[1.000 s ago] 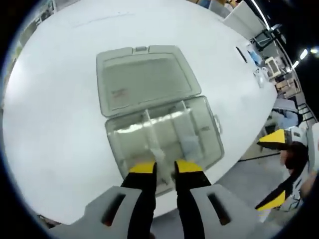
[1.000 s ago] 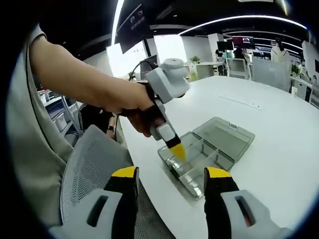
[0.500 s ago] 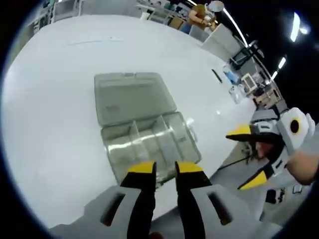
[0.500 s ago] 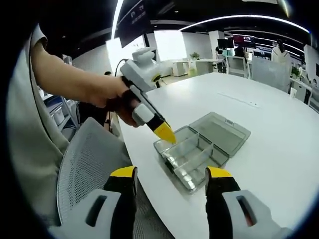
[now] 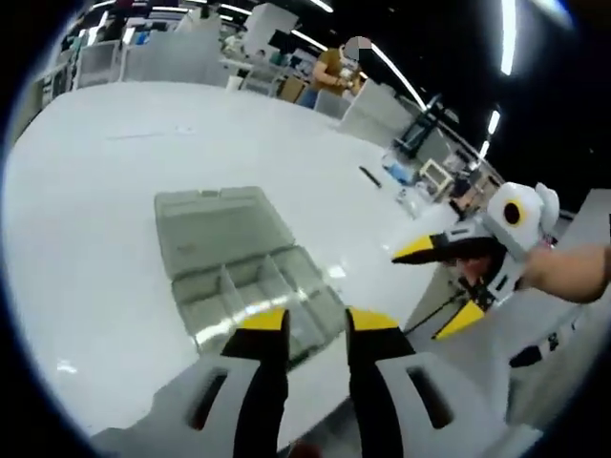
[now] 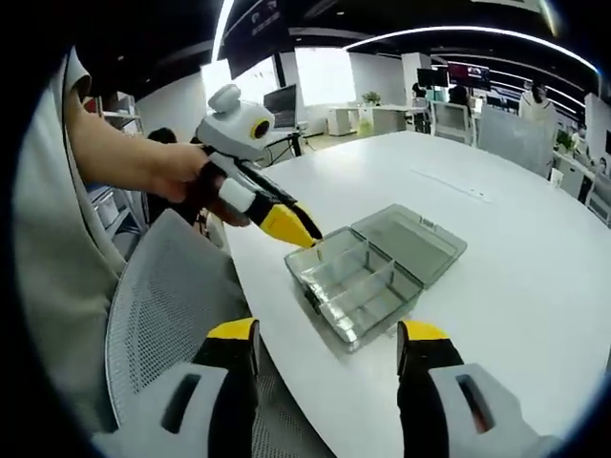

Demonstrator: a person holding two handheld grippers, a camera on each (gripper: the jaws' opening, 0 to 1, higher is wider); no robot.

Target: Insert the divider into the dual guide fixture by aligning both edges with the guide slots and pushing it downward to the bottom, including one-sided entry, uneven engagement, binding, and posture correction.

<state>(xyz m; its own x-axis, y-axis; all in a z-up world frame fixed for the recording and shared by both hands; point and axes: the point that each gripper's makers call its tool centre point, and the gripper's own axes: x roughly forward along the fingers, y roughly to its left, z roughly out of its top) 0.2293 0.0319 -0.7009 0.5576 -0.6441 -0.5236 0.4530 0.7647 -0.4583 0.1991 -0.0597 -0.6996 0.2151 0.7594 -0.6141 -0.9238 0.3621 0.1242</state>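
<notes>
At frame centre, the clear plastic compartment box (image 6: 368,274) lay lid-open; left gripper (image 5: 315,322) nearly closed and empty, right gripper (image 6: 328,335) spread, empty.

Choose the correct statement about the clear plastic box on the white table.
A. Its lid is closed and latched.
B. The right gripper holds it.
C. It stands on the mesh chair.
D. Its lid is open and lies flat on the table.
D: in the right gripper view the box sits on the table with its lid folded back flat, compartments exposed.

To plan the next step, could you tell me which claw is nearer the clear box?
Left. The left claw hangs at the clear box's edge; the right claw sits farther back.
</notes>
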